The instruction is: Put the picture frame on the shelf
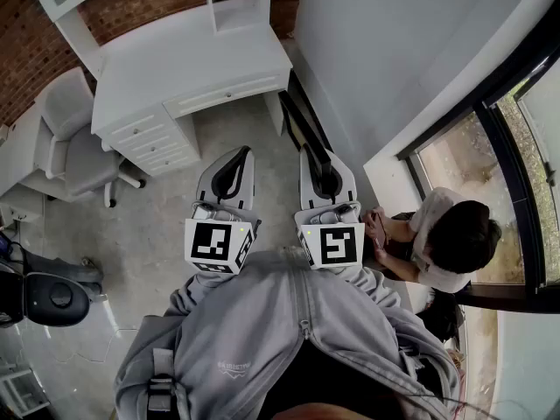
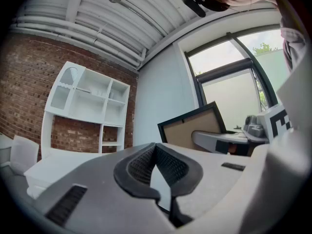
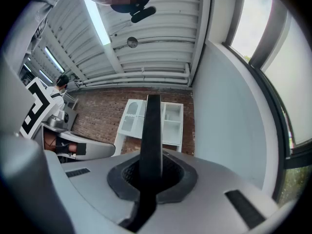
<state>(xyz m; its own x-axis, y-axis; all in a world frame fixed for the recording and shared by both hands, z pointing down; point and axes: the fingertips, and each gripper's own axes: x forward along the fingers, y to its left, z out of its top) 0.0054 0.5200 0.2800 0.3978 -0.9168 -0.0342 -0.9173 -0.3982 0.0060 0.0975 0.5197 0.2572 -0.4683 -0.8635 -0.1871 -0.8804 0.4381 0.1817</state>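
One black-rimmed, tan-backed picture frame (image 2: 195,129) in clenched right tongs (image 3: 151,173); left tongs (image 2: 156,151) closed, empty.

The picture frame (image 2: 192,129), black-rimmed with a tan backing board, was gripped edge-on between the closed jaws of the right gripper (image 3: 152,172). It was held well apart from the shelf (image 2: 90,104), a white unit of open compartments set against a brick wall above a white desk.
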